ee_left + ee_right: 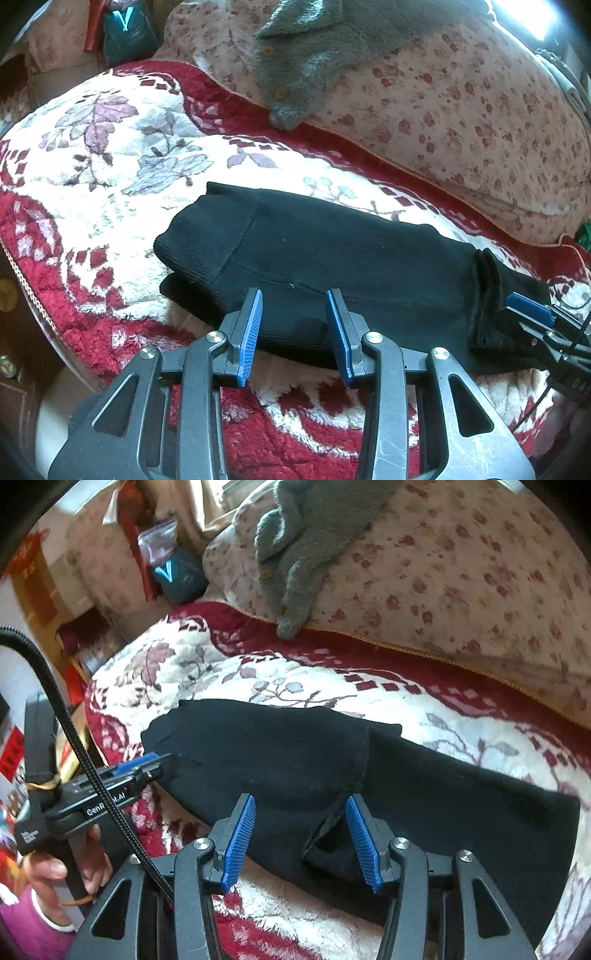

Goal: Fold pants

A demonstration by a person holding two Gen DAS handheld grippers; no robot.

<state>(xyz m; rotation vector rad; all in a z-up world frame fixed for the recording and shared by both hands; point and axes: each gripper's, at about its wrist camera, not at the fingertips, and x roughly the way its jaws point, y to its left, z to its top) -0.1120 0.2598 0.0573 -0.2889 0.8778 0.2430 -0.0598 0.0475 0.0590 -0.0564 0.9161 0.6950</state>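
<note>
Lying on a bed under a plush red-and-white floral blanket (pixel 110 155) are black pants (pixel 314 258), folded into a long bundle running left to right, its rounded fold toward the left. Behind sit a flowered quilt (pixel 461 110) and grey fleece garment (pixel 314 44). Only the right wrist view shows a hand (pixel 55 871) in a pink sleeve gripping the left tongs (pixel 293 332). Both the left and the right tongs (pixel 301 838) stand partly open above the pants, holding nothing
</note>
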